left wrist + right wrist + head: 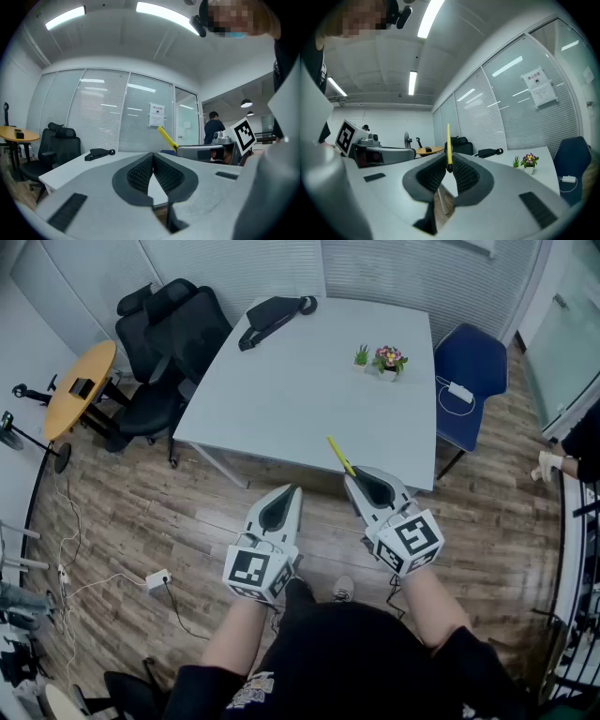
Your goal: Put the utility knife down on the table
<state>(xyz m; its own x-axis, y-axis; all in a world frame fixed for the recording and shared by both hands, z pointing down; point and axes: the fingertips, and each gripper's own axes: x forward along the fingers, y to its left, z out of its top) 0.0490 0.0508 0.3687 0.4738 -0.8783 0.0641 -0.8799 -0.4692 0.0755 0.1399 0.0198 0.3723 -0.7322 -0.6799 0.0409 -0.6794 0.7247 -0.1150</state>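
Observation:
A thin yellow utility knife (339, 455) sticks up and forward from my right gripper (356, 475), whose jaws are shut on its lower end; the knife (448, 144) stands upright between the pads in the right gripper view. It hangs over the near edge of the white table (281, 390). My left gripper (290, 491) is shut with nothing in it, held before the table's front edge, left of the right one. The knife (167, 138) and right gripper also show at the right of the left gripper view.
A black bag (272, 315) lies at the table's far left corner; two small potted plants (382, 359) stand toward the far right. Black office chairs (169, 343) are at the left, a blue chair (469, 371) with a white charger at the right, a round wooden table (80, 388) further left.

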